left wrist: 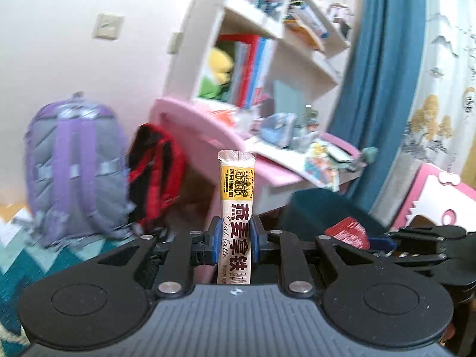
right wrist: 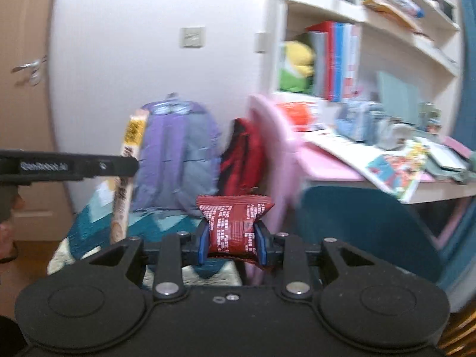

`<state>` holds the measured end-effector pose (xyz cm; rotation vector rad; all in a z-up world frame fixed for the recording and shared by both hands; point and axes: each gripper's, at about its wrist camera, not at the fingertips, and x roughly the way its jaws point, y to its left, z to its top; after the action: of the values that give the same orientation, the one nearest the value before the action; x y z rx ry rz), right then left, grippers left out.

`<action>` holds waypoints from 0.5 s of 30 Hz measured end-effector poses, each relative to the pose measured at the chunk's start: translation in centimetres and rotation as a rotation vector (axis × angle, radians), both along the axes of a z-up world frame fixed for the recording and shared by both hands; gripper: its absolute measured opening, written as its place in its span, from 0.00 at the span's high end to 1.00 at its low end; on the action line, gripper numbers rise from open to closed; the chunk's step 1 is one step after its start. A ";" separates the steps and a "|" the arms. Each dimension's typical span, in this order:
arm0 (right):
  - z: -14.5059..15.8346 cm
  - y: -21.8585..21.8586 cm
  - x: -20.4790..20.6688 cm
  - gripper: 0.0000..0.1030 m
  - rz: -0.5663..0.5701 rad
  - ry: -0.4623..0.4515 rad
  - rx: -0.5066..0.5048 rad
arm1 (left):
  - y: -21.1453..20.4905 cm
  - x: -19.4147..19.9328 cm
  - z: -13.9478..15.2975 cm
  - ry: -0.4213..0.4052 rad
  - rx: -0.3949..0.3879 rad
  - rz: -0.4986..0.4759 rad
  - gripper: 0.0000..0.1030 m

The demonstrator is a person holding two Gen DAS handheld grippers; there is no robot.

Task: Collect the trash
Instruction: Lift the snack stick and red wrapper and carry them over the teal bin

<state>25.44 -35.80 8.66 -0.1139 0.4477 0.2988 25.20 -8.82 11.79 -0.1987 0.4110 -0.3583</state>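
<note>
Kid's bedroom by the look of it: white bookshelf [right wrist: 351,44] crammed with books and a yellow-green plush toy [right wrist: 297,65], a pink tabletop [right wrist: 333,172] covered in papers and small clutter, and a teal chair [right wrist: 369,226] pushed up to it. A purple backpack [left wrist: 74,160] leans on the wall, with a red and black bag [left wrist: 154,178] just beside it, next to the pink end of the desk. Underneath is a zigzag teal and white rug [left wrist: 17,255], and a blue curtain [left wrist: 372,74] hangs on the right.

Both grippers are loaded up. The left gripper [left wrist: 235,244] is clamped narrow on an oat latte sachet [left wrist: 236,196], a long stick pack standing straight up between the blue pads [left wrist: 214,244], top end well above the fingers. The right gripper [right wrist: 232,242] is squeezing a red snack wrapper [right wrist: 235,223], crumpled and pinched at the middle so it flares out above the pads. In the right wrist view the left one shows side-on with the sachet tilted; in the left view the red wrapper peeks in at the right, in front of the chair. Everything is a bit motion-blurred.
</note>
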 end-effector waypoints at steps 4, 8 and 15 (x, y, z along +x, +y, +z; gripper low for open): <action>0.9 -4.6 1.3 0.72 -0.080 0.015 0.014 | -4.9 1.8 2.9 -0.020 0.006 -0.062 0.82; 0.7 -8.2 2.7 0.72 -0.140 0.040 0.011 | -9.8 4.1 4.6 -0.040 0.014 -0.118 0.82; -1.0 -11.6 5.9 0.72 -0.189 0.125 -0.069 | -17.7 7.8 4.9 -0.039 0.039 -0.191 0.82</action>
<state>31.31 -47.44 7.64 -0.1201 0.5885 0.1045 33.00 -26.53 16.73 -0.1143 0.3991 -0.5405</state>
